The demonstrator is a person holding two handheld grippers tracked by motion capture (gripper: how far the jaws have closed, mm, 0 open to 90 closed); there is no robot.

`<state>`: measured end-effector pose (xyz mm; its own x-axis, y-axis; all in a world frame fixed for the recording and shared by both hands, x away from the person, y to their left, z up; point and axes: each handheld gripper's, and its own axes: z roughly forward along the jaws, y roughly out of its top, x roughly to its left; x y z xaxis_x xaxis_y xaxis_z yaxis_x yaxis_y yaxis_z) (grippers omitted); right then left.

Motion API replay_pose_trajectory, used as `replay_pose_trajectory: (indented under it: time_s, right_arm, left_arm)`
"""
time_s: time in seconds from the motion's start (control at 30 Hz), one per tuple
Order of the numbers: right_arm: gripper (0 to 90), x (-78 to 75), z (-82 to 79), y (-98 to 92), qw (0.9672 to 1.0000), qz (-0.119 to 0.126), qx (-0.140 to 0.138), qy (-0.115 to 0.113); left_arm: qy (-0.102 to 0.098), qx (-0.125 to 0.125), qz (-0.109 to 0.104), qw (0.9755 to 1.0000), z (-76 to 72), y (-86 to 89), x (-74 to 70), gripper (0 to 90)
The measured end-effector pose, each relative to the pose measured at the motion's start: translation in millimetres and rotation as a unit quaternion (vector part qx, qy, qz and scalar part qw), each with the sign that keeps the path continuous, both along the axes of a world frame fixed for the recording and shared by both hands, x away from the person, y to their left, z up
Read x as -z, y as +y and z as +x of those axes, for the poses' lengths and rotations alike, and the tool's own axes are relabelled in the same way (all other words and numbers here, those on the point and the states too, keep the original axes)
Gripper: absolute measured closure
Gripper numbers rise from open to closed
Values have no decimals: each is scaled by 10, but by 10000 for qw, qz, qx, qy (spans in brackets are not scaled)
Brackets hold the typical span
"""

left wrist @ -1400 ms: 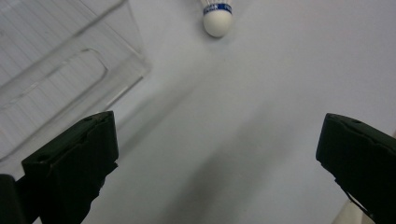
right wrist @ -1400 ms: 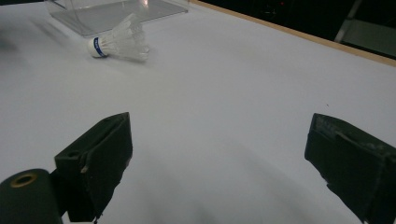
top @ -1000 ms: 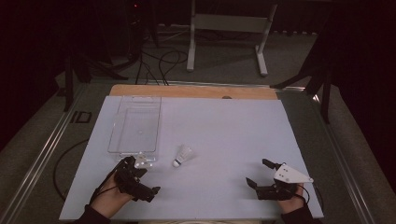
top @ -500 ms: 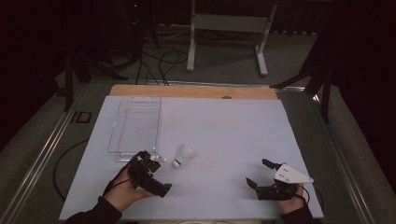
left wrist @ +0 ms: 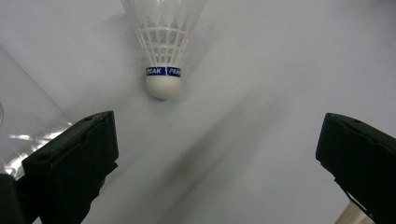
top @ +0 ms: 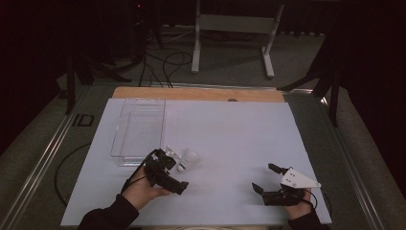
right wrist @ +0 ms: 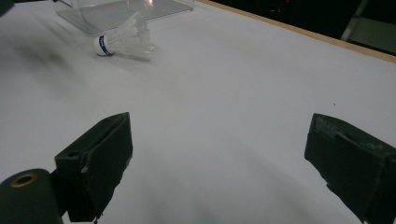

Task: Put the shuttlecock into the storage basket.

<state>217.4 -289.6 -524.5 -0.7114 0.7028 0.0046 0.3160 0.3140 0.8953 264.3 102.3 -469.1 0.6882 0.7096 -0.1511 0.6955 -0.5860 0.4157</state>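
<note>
A white shuttlecock (top: 188, 158) with a blue band lies on its side on the white table sheet (top: 230, 134). In the left gripper view the shuttlecock (left wrist: 163, 46) points its cork at me, just ahead of the jaws and apart from them. My left gripper (top: 176, 171) sits right beside it, open and holding nothing (left wrist: 215, 154). My right gripper (top: 265, 178) rests near the front right edge, open and bare (right wrist: 219, 163). From there the shuttlecock (right wrist: 123, 39) lies far off at the upper left.
A clear plastic box (top: 139, 129) stands on the left half of the sheet, just behind the shuttlecock; its corner (left wrist: 28, 116) is close to my left jaw. A wooden strip (top: 201, 93) runs along the far edge. Cables and stand legs lie on the floor beyond.
My left gripper has moved forward and to the right, up to the shuttlecock. The right gripper and the shuttlecock have stayed put.
</note>
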Motion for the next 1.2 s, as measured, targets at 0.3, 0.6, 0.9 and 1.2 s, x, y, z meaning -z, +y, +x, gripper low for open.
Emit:
replay_pose_trajectory:
  time_s: [0.3, 0.6, 0.9, 1.2]
  right_arm:
    - [80, 0, -1, 0, 10000, 2, 4, 16]
    - [80, 2, 0, -1, 10000, 14, -9, 23]
    - [81, 4, 1, -1, 10000, 22, -28, 41]
    - [81, 3, 2, -4, 10000, 23, -30, 28]
  left_arm:
    - [100, 85, 217, 9997, 127, -124, 69, 13]
    - [195, 66, 330, 9992, 288, -154, 154, 134]
    - [570, 216, 274, 9978, 432, -142, 278, 330]
    - [666, 186, 488, 9964, 526, -156, 366, 495]
